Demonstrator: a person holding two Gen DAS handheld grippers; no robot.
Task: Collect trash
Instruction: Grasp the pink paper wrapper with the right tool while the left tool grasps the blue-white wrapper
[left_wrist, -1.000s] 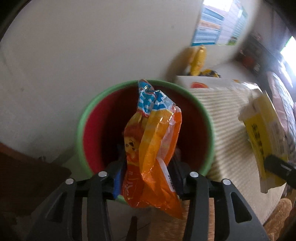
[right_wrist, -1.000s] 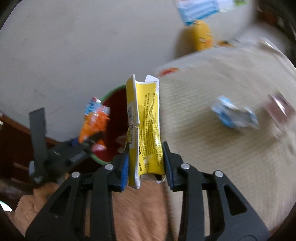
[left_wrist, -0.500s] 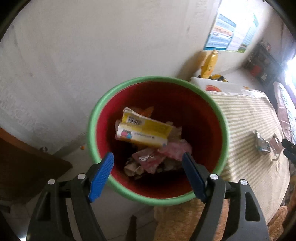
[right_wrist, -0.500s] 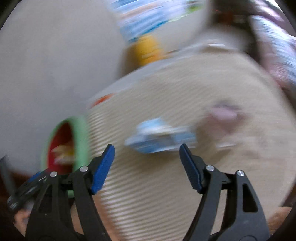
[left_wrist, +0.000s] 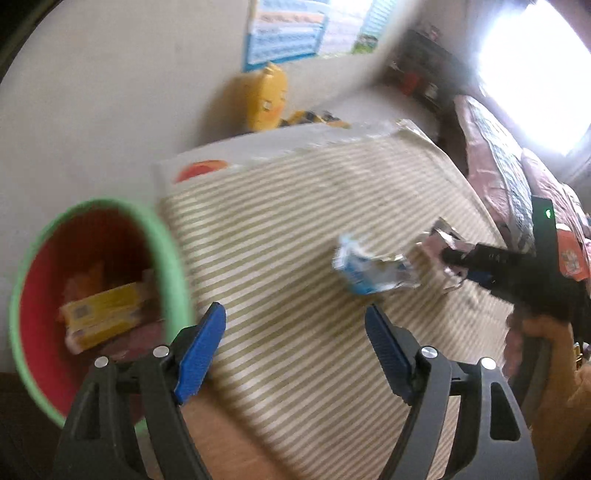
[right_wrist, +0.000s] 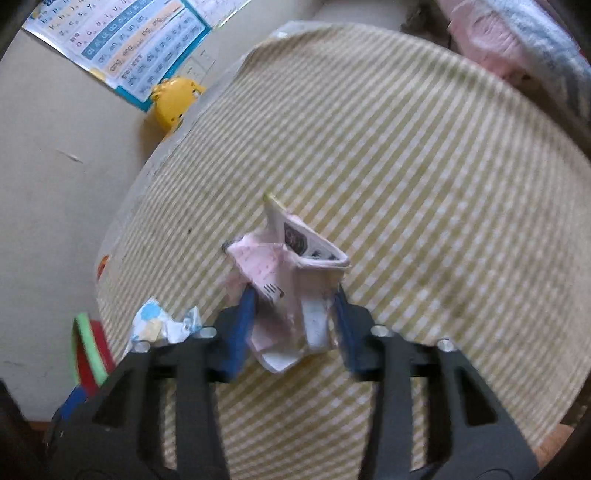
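A red bin with a green rim (left_wrist: 168, 254) stands left of the striped table (left_wrist: 295, 206) and holds a yellow box (left_wrist: 103, 314) and other trash. Its rim also shows in the right wrist view (right_wrist: 86, 345). My left gripper (left_wrist: 295, 339) is open and empty above the table edge, short of a crumpled blue-white wrapper (left_wrist: 369, 266); that wrapper also shows in the right wrist view (right_wrist: 162, 326). My right gripper (right_wrist: 293, 314) has its jaws around a crumpled pink carton (right_wrist: 291, 273) on the table, touching its sides. The right gripper also shows in the left wrist view (left_wrist: 458, 264) at that carton (left_wrist: 439, 243).
A yellow toy (left_wrist: 266, 98) stands against the wall behind the table, under a poster (right_wrist: 125, 44). A bed with pink bedding (left_wrist: 495, 162) lies to the right. The striped cloth (right_wrist: 443, 184) covers the round table.
Both grippers dropped their trash in the bin and opened. They swung right over the table. The right gripper has now closed around the pink carton.
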